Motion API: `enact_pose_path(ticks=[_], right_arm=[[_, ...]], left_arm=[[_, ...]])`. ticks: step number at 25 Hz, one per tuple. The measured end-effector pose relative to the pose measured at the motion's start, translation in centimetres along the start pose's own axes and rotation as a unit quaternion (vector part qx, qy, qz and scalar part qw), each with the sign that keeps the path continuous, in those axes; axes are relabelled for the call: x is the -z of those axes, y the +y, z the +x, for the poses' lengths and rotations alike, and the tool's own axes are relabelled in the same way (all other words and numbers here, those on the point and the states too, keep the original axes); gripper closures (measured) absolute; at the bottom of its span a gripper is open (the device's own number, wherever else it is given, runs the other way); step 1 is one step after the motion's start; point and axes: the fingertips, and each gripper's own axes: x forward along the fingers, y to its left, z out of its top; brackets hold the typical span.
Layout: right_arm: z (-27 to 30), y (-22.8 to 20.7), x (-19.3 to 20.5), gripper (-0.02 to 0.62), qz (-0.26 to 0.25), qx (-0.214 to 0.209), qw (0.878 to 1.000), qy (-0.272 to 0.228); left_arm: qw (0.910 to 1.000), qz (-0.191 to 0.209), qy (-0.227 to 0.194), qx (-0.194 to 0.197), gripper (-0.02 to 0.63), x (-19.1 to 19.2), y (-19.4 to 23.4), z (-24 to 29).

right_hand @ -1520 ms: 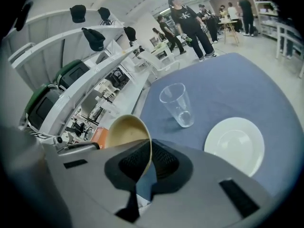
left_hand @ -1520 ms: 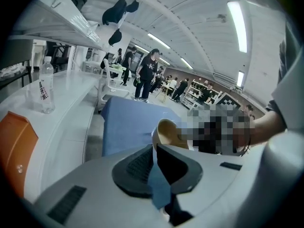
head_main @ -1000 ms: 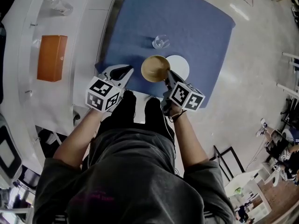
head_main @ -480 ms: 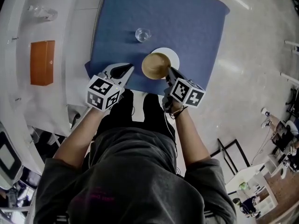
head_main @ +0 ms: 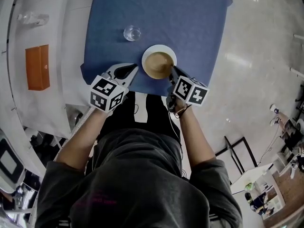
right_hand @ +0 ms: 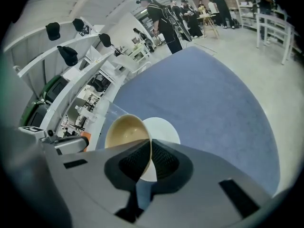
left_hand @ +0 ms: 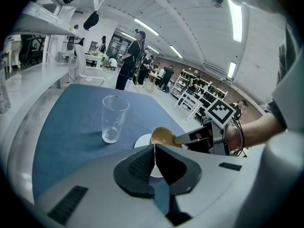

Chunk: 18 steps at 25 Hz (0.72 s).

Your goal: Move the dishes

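Blue cloth-covered table (head_main: 190, 23) fills the upper half of the head view. A white counter (head_main: 66, 46) runs down the left of frame.

Nearest, at the table's lower edge: left gripper (head_main: 131, 70), jaws pressed together with nothing between them, tips over the cloth's lower left corner.

Right gripper (head_main: 171, 73) is beside it at centre frame, jaws pinching the near rim of a tan round bowl (head_main: 156, 64). In the right gripper view the bowl wall runs straight between the two pads. The bowl is tilted, open side up, over a white round plate (head_main: 159, 48) that lies flat on the cloth. The plate's edge shows around the bowl's far side. Bowl-to-plate contact: cannot tell.

Beyond, up and left of the plate: clear drinking glass (head_main: 132, 33), upright on the cloth, apart from the plate.

Left of frame, on the counter: orange rectangular box (head_main: 37, 66). Upper left: small clear container (head_main: 31, 18), kind unclear.
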Motion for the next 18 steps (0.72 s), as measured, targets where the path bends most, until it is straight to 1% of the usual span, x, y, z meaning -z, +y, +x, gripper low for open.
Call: enact_pose_path(ticks=[2,5,9,18], right_arm=[[0.1,-0.4,0.1,0.58,0.0,0.004,1.0,0.006],[0.8,-0.9,0.4,0.58,0.003,-0.003,1.0,0.013],[1.3,-1.5,0.5,0.58,0.0,0.002,1.0,0.021],[2.1,-1.8,0.4,0.58,0.004,0.003,0.999,0.031]], left_arm=[[1.0,-0.001,0.005,0.002,0.597,0.1,-0.1,0.5],[1.0,-0.001,0.009,0.004,0.597,0.1,-0.1,1.2],[0.9999,-0.001,0.012,0.006,0.598,0.0,-0.1,2.0],[0.9997,-0.006,0.019,0.014,0.598,0.0,0.1,3.1]])
